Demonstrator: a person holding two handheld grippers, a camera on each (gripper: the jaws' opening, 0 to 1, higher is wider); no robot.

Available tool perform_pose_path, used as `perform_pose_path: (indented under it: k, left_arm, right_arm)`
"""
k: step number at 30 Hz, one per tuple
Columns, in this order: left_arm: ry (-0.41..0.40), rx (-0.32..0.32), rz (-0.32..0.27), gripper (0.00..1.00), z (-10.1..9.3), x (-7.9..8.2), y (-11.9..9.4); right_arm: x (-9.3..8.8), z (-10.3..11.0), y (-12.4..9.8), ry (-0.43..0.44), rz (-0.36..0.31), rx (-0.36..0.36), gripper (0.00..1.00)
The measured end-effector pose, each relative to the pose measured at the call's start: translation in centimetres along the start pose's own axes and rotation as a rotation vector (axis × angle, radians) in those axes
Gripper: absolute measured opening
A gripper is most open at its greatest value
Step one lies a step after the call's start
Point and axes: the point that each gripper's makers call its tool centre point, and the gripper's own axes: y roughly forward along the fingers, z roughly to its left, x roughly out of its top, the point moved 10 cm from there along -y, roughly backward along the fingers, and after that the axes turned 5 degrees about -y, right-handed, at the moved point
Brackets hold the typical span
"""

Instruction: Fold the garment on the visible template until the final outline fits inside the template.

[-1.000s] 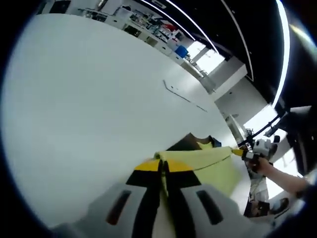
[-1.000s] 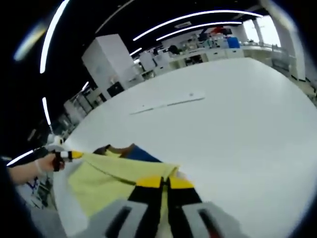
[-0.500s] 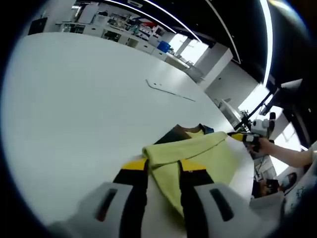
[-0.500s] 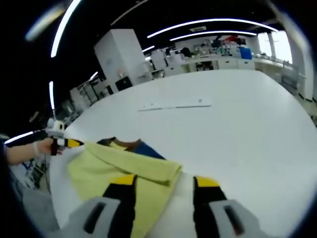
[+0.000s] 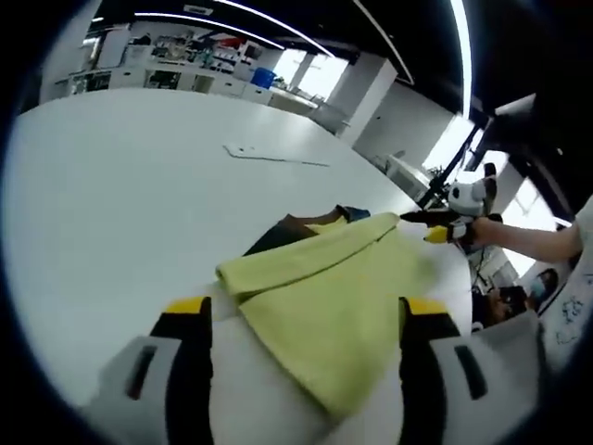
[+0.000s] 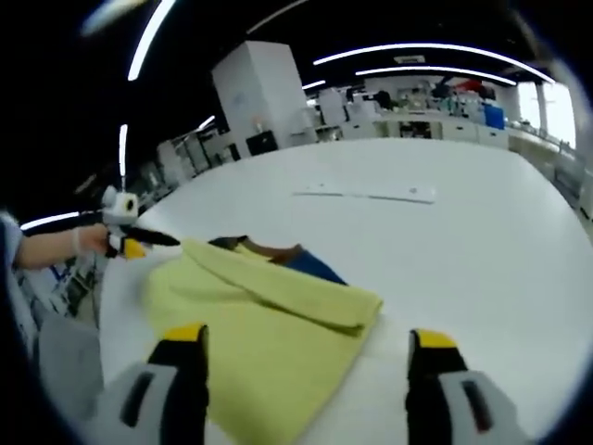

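**Q:** Status of the fold?

**A:** I read one fold as made. The garment (image 5: 324, 297) lies on the table (image 5: 111, 185) as a yellow-green slab with a doubled edge toward the collar end; in the right gripper view the same garment (image 6: 269, 324) shows a flap laid across it. The collar (image 5: 310, 221), brown and blue, sticks out past the folded edge. Further folds are probably left.

**Q:** Jaw state?

**A:** Left gripper (image 5: 301, 315): jaws wide, straddling the cloth, holding nothing. Right gripper (image 6: 306, 348): jaws wide too, empty, cloth lying between them. In the left gripper view I also see the right gripper at the garment's far corner, near it.

**Q:** What can't you confirm?

**A:** The template. I see no clear outline around the garment, so I cannot judge fit. A thin strip (image 6: 366, 192) lies well apart on the table; its purpose is unclear. The near hem is cut off behind my jaws, and sleeves are not distinguishable.
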Motion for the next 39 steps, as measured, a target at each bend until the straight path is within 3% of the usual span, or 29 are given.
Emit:
perform_pose_path:
  k: [4,12,20,27,33,39]
  left_arm:
    - [0.012,-0.02,0.01,0.87,-1.3,-0.4,0.4]
    - [0.001,-0.039,0.02,0.82,-2.0,-0.8,1.2]
    - [-0.017,-0.044,0.006,0.8,-2.6,-0.7,1.7]
    - [-0.022,-0.051,0.005,0.79,-3.5,-0.9,2.6]
    - [-0.031,-0.06,-0.021,0.78,-2.6,0.2,3.5]
    - [-0.039,-0.061,-0.041,0.77,-2.2,0.7,3.9]
  right_arm:
    - [-0.2,0.6,0.0,-0.009,0.006,0.025,0.93]
    - [-0.8,0.7,0.1,-0.014,0.03,0.04,0.89]
    - [-1.0,2.3,0.7,-0.012,0.027,0.063,0.87]
    - [-0.8,2.5,1.6,0.006,0.013,0.086,0.87]
    - [0.0,2.4,1.9,0.027,-0.016,0.089,0.85]
    - [0.8,2.5,1.3,-0.018,-0.03,0.077,0.83]
